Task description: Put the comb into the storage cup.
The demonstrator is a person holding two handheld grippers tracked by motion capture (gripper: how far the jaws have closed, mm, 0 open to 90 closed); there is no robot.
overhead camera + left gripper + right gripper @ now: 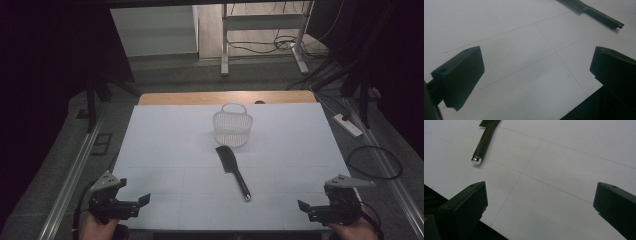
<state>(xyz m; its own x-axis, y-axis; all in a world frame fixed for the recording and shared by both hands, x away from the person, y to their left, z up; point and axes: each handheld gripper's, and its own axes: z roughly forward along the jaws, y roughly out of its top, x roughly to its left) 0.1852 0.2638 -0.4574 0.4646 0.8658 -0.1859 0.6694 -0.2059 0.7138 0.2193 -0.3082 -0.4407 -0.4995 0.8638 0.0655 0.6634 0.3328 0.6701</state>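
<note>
High view: black comb (232, 170) lies flat beside white basket (232, 128); both tongs gape empty

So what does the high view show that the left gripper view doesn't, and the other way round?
High view alone: the white mesh basket standing upright just beyond the comb's toothed end, the wooden table edge behind the white sheet, the floor cables, and the right tool. Left gripper view alone: a close look along the left tool's wide-open black jaws. Both share the white sheet, the left tool and the dark comb, with its silver-tipped handle.
</note>
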